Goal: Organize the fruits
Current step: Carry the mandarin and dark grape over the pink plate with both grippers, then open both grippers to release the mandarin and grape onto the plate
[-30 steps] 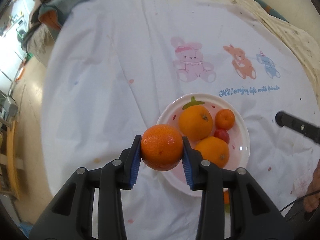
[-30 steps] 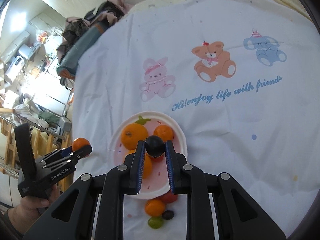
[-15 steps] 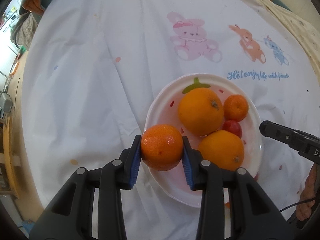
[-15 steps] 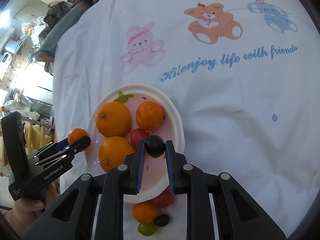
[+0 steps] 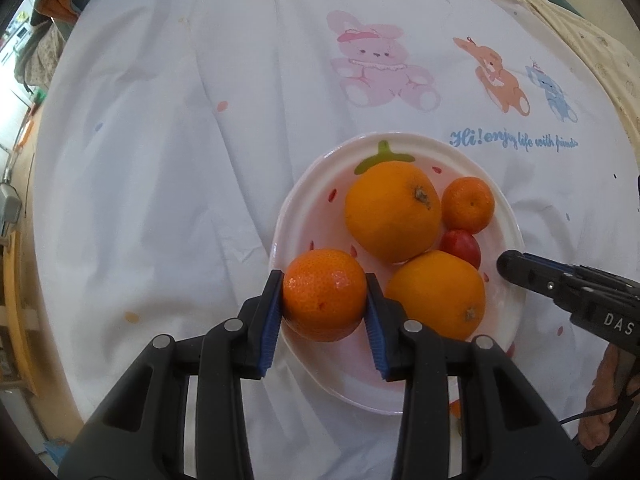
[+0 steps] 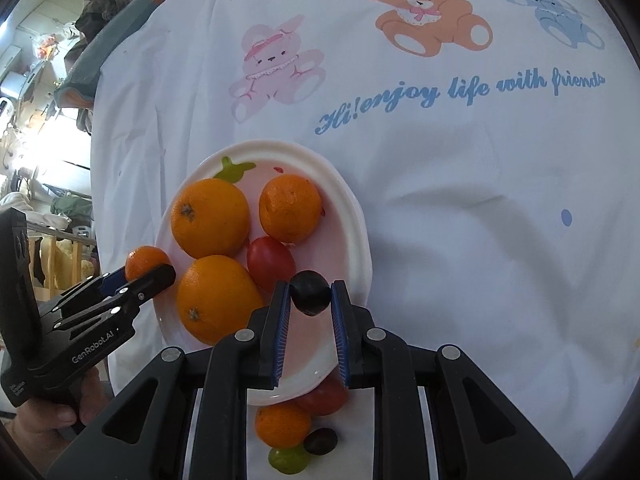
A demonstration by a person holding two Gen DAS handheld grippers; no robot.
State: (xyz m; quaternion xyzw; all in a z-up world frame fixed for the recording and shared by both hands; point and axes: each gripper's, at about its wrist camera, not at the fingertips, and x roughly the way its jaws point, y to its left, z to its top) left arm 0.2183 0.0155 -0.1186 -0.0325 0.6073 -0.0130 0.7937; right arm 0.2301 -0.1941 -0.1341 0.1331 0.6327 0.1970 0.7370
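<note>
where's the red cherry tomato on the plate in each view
Left wrist: the red cherry tomato is right of centre, wedged among three oranges, mostly hidden.
Right wrist: it is just left of centre, in full view, above the fingers.
Shared landmark: the green stem print on the plate.

A white cloth point(image 6: 460, 208) printed with a pink rabbit point(image 6: 276, 68), an orange bear point(image 6: 432, 20), a small blue elephant point(image 6: 556, 20) and blue cursive lettering point(image 6: 460, 92) covered the table. At its far left edge lay a heap of grey-green and orange fabric point(image 6: 108, 32). Beyond that the room was cluttered and brightly lit, glare washing out the detail point(image 6: 36, 136). Pale wooden furniture point(image 5: 16, 300) stood along the left side.
</note>
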